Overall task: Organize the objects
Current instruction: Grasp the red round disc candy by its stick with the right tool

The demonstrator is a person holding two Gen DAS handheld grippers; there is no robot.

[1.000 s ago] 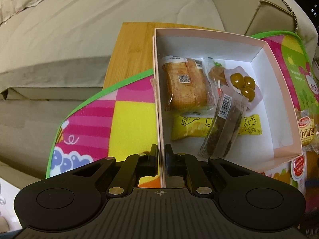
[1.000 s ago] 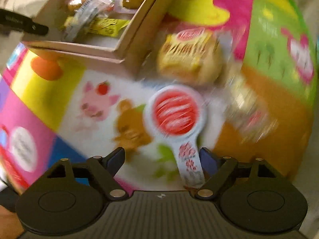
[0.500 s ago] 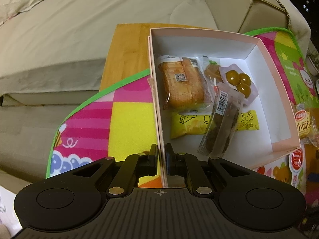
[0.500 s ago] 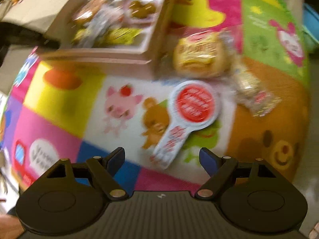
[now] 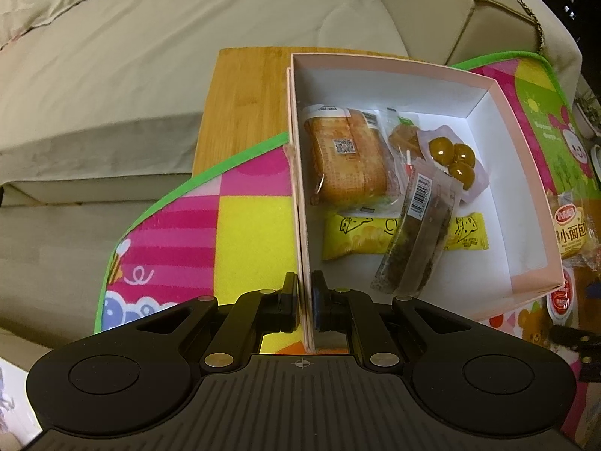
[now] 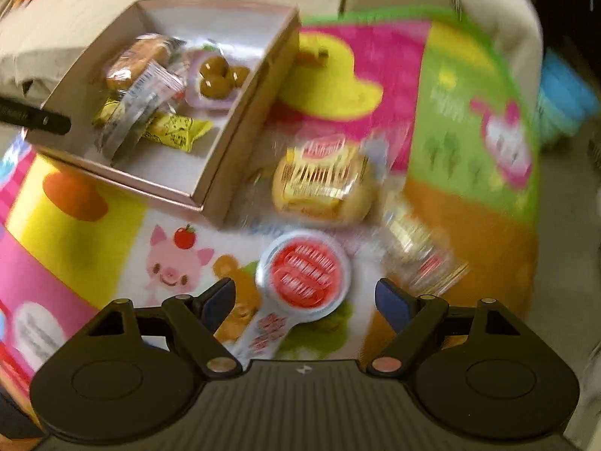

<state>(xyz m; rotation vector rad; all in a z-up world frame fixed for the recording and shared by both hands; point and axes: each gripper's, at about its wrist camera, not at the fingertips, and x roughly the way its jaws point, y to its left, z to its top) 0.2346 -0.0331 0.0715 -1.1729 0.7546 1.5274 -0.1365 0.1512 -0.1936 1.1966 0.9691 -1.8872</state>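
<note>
Down low, the left gripper (image 5: 305, 297) has its fingers clamped on the near side wall of the pink box (image 5: 526, 173), one finger outside the wall and one inside. Ahead of those fingers, inside the box, lie a wrapped bread slice (image 5: 349, 158), a yellow snack packet (image 5: 357, 238), a clear pack with a dark bar (image 5: 420, 240) lying across it, and a pack of brown round pieces (image 5: 452, 159) at the far side. The box sits on a colourful cartoon mat (image 5: 244, 233), which covers part of a wooden worktop (image 5: 244, 105) beside a beige sofa (image 5: 150, 56). The right gripper (image 6: 304, 300) hovers over the mat with its fingers wide apart and nothing gripped; between and just ahead of them lies a round white packet with a red label (image 6: 304, 276). Farther ahead is a wrapped bun (image 6: 323, 188), just beside the box's right wall, and a blurred clear packet (image 6: 424, 255) lies near the right finger.
</note>
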